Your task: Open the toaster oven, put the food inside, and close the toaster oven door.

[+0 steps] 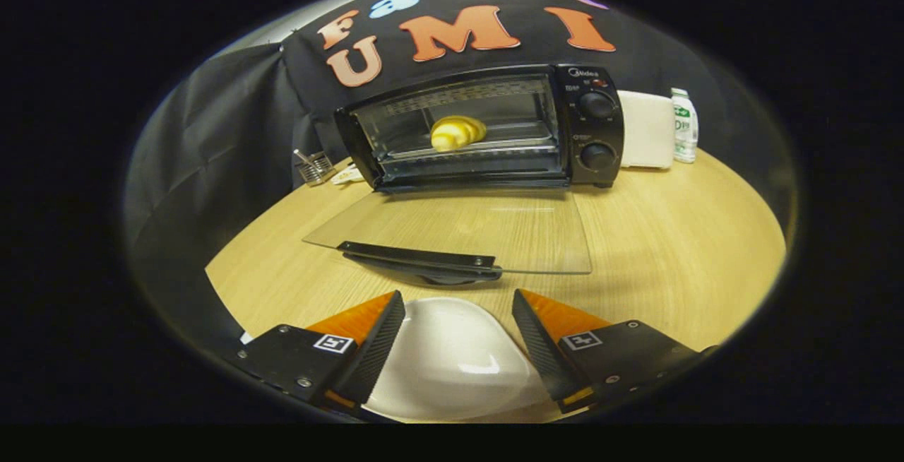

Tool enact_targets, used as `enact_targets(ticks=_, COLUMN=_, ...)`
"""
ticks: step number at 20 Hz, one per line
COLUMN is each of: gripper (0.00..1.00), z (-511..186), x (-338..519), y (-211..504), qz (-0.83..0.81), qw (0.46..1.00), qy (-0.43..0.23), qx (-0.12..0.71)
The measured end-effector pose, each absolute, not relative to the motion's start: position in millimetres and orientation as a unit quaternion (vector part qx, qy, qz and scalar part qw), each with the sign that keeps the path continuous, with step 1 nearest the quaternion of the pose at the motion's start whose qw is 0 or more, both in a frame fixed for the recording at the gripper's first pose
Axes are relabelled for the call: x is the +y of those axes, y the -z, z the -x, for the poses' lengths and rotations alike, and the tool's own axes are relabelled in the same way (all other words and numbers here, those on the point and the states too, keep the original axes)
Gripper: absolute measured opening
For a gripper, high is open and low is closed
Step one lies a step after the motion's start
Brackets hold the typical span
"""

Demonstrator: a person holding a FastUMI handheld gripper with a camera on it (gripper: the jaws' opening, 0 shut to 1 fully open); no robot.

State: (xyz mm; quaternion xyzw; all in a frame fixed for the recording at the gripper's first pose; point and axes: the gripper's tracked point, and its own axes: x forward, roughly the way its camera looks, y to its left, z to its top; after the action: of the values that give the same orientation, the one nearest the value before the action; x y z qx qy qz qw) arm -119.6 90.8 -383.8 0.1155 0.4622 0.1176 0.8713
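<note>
— So, what lay ahead of your tool?

— Largest first: the wooden table [671, 236] ran out under my fingers. Well beyond them stood the toaster oven [487, 130], its glass door [466, 232] dropped flat toward me, the dark handle [420, 258] just ahead of my fingertips.

— And the food?

— The croissant [458, 131] sat inside the oven, on the rack.

— Your gripper [459, 306]?

— Spread apart, grasping nothing. A white plate [452, 356] lay between the fingers, below them; I couldn't tell whether they touched it. A small bottle [684, 126] stood beyond the oven's right side.
</note>
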Motion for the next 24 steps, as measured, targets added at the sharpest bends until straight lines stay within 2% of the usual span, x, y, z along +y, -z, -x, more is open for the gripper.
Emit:
enact_targets(ticks=6, gripper=0.94, z=105, x=110, y=383, qz=-0.139, qw=0.861, qy=-0.136, qx=0.470)
enact_targets(ticks=13, gripper=0.94, z=86, x=132, y=342, qz=-0.152, qw=0.881, qy=-0.181, qx=0.410)
enact_targets(ticks=17, gripper=0.94, z=58, x=134, y=342, qz=-0.096, qw=0.899, qy=-0.169, qx=0.393)
enact_targets(ticks=24, gripper=0.94, z=6, x=114, y=336, qz=0.023, qw=0.927, qy=-0.101, qx=0.359)
